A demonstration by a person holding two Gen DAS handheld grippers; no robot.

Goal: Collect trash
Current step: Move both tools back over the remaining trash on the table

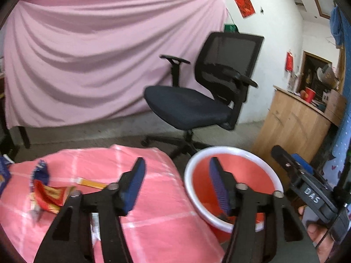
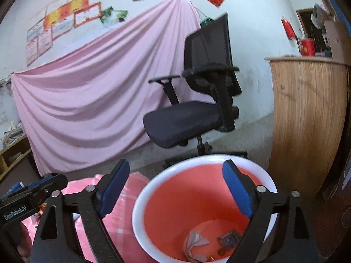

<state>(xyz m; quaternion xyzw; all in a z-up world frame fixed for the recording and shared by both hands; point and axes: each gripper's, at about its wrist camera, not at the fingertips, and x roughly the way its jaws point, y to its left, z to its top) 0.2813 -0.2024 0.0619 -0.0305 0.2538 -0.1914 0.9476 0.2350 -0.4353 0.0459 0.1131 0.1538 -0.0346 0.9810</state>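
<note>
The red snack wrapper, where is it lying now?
In the left wrist view, the red snack wrapper lies at the left on the pink checked tablecloth, beside a blue wrapper, far left of the red bin.

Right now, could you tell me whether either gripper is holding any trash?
No: the left gripper and right gripper are both open and hold nothing.

Whitewashed wall (image 2: pixel 252 32) at back, hung with a big pink sheet (image 1: pixel 87 54) draped in folds across the left and centre of frame. Posters (image 2: pixel 63 19) pinned upper left, red paper square (image 1: pixel 243 4) upper right. Black mesh office chair (image 1: pixel 204 92) with armrests at centre on grey concrete floor (image 1: pixel 87 133). Curved wooden counter (image 2: pixel 307 120) at right, red cup (image 2: pixel 307 47) on top. Low wooden shelf (image 2: pixel 13 153) at left edge. Soft, even daylight.
</note>
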